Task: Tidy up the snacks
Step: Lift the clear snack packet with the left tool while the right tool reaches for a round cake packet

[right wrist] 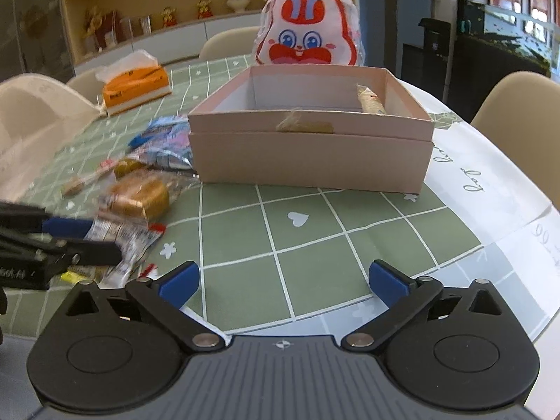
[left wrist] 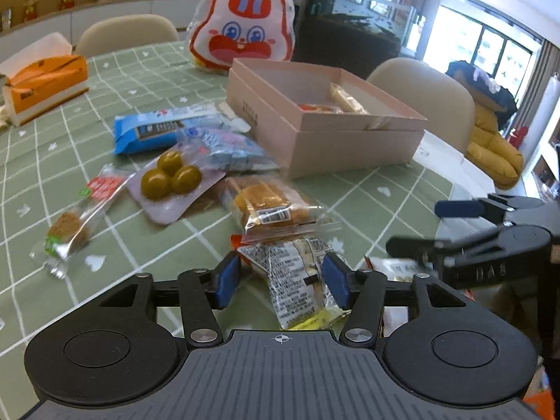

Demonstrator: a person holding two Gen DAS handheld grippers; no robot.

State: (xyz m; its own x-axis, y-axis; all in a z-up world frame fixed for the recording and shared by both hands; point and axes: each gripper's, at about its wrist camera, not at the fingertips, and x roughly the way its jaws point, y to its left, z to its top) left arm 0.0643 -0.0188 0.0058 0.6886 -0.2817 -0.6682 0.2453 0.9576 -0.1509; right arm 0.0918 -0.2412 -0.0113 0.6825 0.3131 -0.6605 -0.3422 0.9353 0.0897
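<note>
The left gripper has its blue pads on either side of a clear snack packet covered in fine print, the fingers about half open; I cannot tell whether the pads actually pinch the wrapper or only bracket it. That packet lies at the near edge of the green checked tablecloth, and a wrapped bun sits touching it at twelve o'clock. Further out at eleven o'clock lies a pouch of three green balls, and a blue packet beyond that. A slim bar lies at ten o'clock. The pink box stands open at one o'clock from the left gripper, a couple of snacks already inside, with a rabbit-face bag just behind it. The right gripper hovers over bare cloth with its fingers spread wide, holding nothing, the box straight ahead at twelve o'clock
</note>
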